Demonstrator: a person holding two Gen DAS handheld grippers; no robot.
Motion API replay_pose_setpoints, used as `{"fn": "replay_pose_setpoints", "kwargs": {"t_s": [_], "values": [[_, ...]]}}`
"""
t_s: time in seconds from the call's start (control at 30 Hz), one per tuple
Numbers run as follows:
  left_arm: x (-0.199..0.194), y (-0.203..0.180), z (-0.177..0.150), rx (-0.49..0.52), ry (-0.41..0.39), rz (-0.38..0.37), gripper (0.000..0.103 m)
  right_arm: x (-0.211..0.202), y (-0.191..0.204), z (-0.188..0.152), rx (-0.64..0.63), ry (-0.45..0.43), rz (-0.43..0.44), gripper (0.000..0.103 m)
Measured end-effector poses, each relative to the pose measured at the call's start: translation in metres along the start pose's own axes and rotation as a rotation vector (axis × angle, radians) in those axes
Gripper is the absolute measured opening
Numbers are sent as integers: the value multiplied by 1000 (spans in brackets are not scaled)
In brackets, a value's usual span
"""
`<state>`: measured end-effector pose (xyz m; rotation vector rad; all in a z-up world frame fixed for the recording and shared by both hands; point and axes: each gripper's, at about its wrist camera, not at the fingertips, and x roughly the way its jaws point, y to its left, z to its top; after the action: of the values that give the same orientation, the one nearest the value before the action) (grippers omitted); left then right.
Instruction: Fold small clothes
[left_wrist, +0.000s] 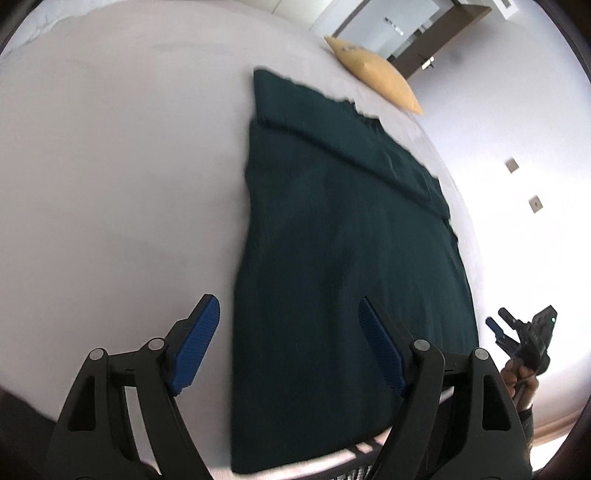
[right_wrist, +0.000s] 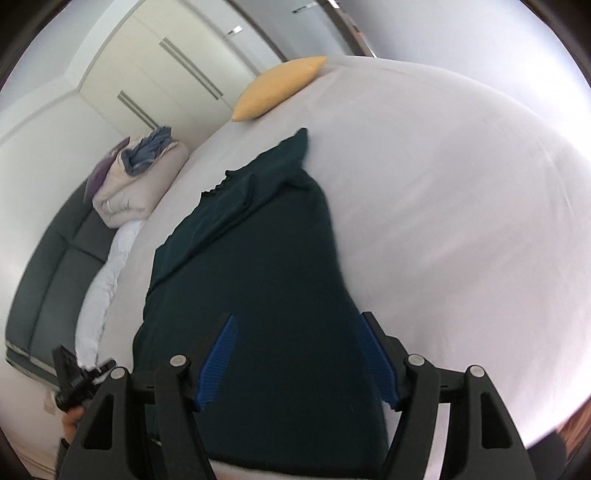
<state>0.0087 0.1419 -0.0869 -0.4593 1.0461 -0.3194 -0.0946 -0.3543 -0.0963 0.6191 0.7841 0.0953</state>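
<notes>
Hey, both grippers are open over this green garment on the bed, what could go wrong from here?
1. The left gripper straddles the garment's left edge, so closing may pinch the sheet too.
2. The sleeve folded across the top lies loose and could slide open when the hem is lifted.
3. Both views are blurred, suggesting fast motion; the right gripper might grab off-centre, skewing the fold.
</notes>
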Motion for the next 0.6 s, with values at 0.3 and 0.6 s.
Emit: {"fn": "replay_pose_setpoints", "kwargs": {"t_s": [0.3, 0.6], "values": [[11, -3, -42, -1, 32, 35, 77, -7, -9, -25, -19, 23, -73, 70], [1, 17, -42, -30, 43, -50, 77, -9, -14, -31, -20, 40, -88, 70]]}}
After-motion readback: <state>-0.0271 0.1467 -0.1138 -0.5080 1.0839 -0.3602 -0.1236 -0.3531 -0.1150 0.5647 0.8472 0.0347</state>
